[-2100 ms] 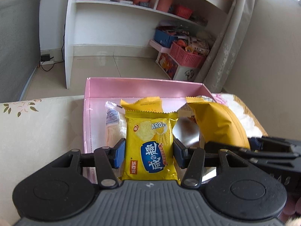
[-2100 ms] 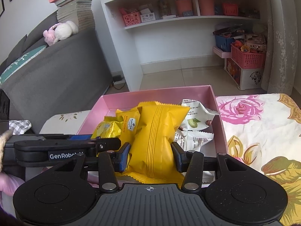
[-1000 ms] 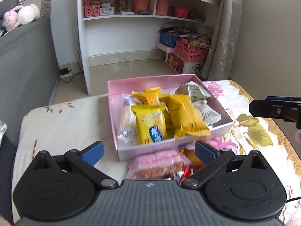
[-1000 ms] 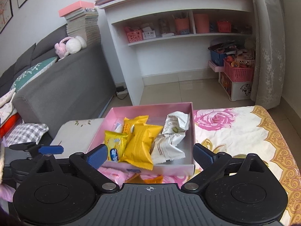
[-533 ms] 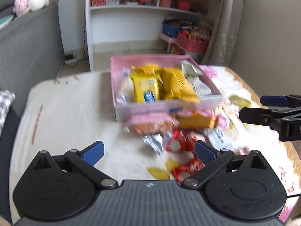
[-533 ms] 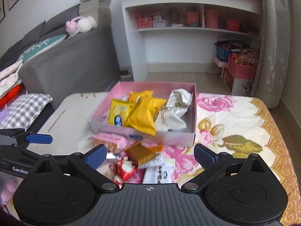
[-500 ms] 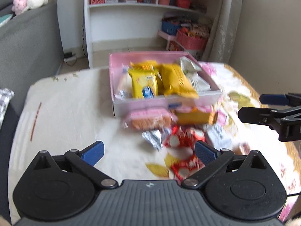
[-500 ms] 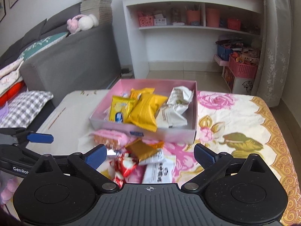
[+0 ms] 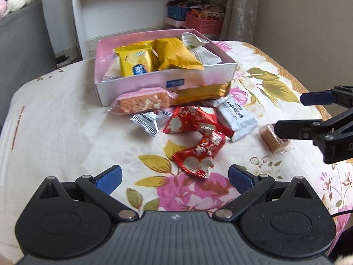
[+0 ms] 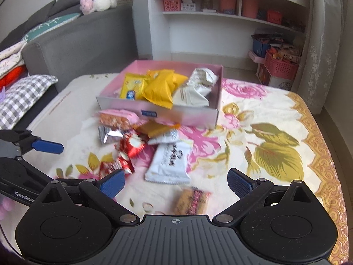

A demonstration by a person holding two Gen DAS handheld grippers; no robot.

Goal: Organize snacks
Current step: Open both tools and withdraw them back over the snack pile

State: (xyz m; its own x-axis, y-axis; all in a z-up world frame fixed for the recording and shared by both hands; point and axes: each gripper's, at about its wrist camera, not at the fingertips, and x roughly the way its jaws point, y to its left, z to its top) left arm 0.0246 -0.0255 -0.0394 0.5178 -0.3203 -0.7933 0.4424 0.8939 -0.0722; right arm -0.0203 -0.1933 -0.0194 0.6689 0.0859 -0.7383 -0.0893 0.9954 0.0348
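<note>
Both grippers spread wide, holding nothing.
I'd lower my left gripper [image 9: 174,177] squarely over the red packet [image 9: 199,154], then carry it to the pink box [image 9: 154,82].

Your left wrist view looks forward and down over its open jaws from the near left; your right wrist view does likewise from the near right. Both share the pink box [image 9: 141,86] [image 10: 123,105], loose snacks and the white shelf [image 9: 123,6] [image 10: 198,33] beyond.
</note>
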